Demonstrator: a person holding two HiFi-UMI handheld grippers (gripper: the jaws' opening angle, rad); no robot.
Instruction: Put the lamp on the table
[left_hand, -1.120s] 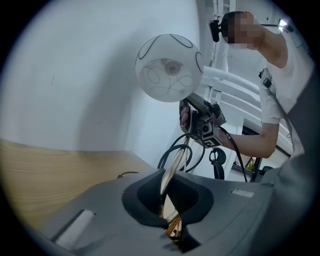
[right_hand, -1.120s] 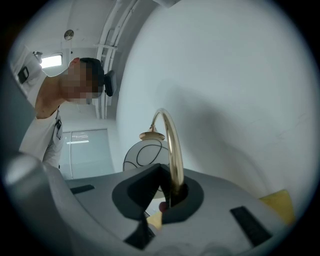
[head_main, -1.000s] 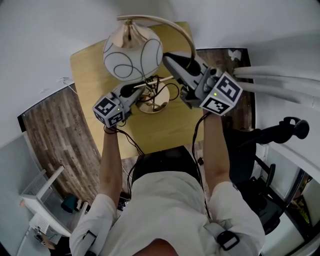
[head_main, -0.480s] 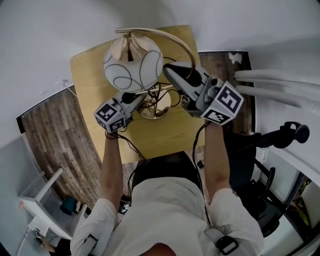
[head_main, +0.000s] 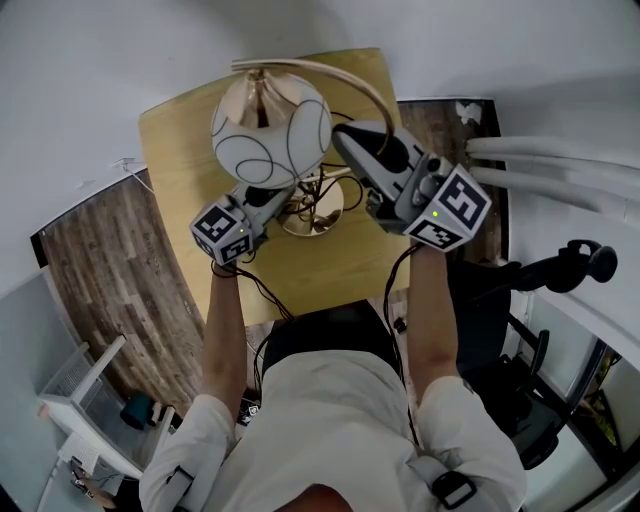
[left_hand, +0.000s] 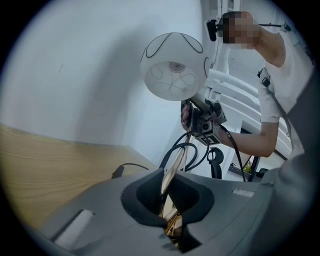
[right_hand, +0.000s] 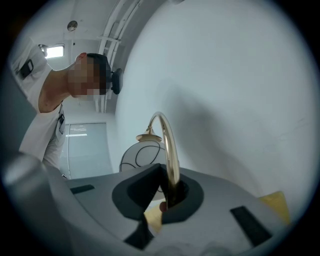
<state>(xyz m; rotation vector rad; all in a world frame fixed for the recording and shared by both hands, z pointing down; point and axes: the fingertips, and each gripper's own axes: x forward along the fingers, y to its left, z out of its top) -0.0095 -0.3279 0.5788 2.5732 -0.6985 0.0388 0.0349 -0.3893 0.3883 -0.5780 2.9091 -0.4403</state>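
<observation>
The lamp (head_main: 268, 130), a white globe shade with black looping lines on a curved brass arm, stands on the pale wooden desk (head_main: 180, 150). The left gripper (head_main: 284, 196) has its fingers clamped on the brass base, and the right gripper (head_main: 350, 138) has its fingers clamped on the arm. White walls (head_main: 80, 60) and a dark plank floor (head_main: 110, 260) surround the desk.

I stand in a plain office-type room. Bare white walls (head_main: 90, 70) meet in a corner behind a small wooden table (head_main: 175, 150). Wood-plank flooring (head_main: 110, 270) lies beneath. A black office chair (head_main: 505, 330) stands at my right. A ceiling light panel (right_hand: 54, 50) glows overhead.
</observation>
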